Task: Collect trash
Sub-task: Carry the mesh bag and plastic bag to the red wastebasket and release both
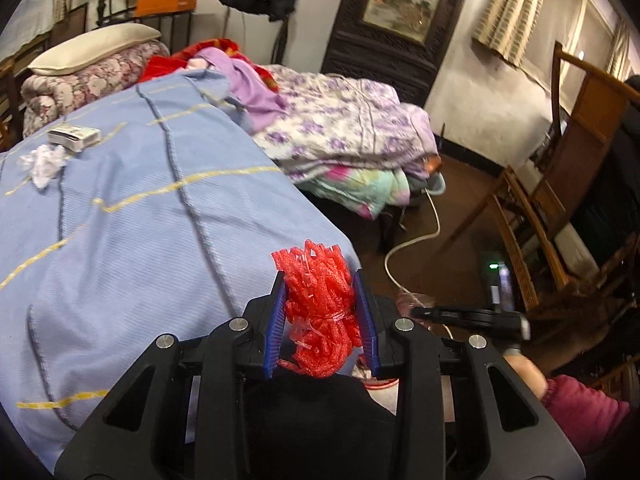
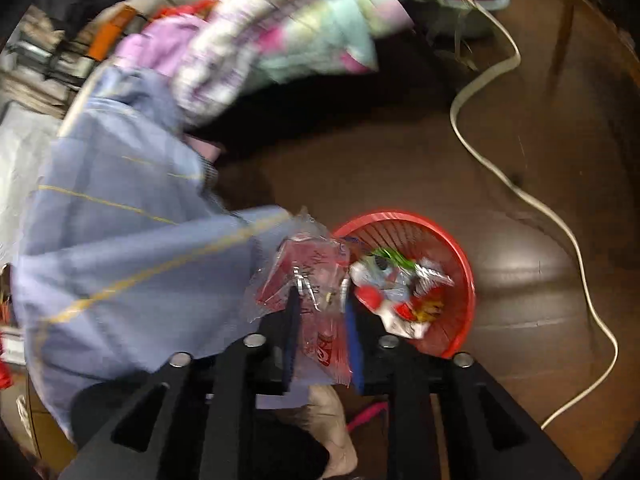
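Over floor basket (image 2: 460, 264): right claw (image 2: 320, 300) (wrapper-laden (image 2: 308, 276))

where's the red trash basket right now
In the right wrist view the red basket sits on the dark floor, lower centre, just beyond the right gripper and its clear wrapper, beside the blue bedspread.

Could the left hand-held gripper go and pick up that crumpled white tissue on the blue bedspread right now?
Probably not yet: the left hand-held gripper is shut on a red foam net. The path across the blue bedspread to the tissue looks clear.
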`<action>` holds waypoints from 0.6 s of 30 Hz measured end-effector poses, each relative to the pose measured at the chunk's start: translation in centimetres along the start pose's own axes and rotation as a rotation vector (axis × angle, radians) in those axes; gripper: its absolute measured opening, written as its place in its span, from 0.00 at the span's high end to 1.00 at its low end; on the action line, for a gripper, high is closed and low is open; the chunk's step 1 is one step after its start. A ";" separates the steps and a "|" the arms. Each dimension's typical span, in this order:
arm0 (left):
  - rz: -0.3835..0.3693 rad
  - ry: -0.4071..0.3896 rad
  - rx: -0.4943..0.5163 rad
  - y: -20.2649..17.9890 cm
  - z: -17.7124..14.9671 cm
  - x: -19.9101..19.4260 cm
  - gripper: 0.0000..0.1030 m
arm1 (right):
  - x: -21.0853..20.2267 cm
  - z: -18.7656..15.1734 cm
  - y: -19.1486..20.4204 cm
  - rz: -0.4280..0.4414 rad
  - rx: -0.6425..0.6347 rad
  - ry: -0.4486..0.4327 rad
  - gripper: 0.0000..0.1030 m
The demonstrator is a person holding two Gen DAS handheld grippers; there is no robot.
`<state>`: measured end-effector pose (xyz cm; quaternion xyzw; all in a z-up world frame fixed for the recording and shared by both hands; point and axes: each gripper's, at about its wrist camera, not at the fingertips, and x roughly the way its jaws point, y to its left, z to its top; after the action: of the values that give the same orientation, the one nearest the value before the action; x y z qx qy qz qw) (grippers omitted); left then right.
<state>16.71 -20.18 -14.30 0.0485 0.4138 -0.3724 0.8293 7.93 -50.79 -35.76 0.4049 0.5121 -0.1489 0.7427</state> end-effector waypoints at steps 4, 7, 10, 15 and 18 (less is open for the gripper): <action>-0.004 0.032 0.024 -1.0 -0.5 1.0 0.66 | 1.2 -0.2 -2.2 0.072 0.115 0.041 0.43; -0.013 0.051 0.033 -1.6 -0.6 1.6 0.66 | 0.1 0.3 -1.8 0.075 0.090 0.003 0.41; -0.026 0.065 0.042 -2.1 -0.4 2.1 0.66 | -2.2 1.0 -0.6 0.077 0.056 -0.063 0.40; -0.054 0.089 0.091 -3.8 -0.1 3.3 0.66 | -8.0 2.7 0.9 0.121 0.055 -0.218 0.37; -0.079 0.111 0.132 -5.5 0.1 4.5 0.66 | -11.3 2.9 1.5 0.149 0.036 -0.301 0.34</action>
<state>14.84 -26.72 -16.21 0.1073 0.4350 -0.4279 0.7849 5.87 -54.28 -24.72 0.4281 0.3610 -0.1616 0.8126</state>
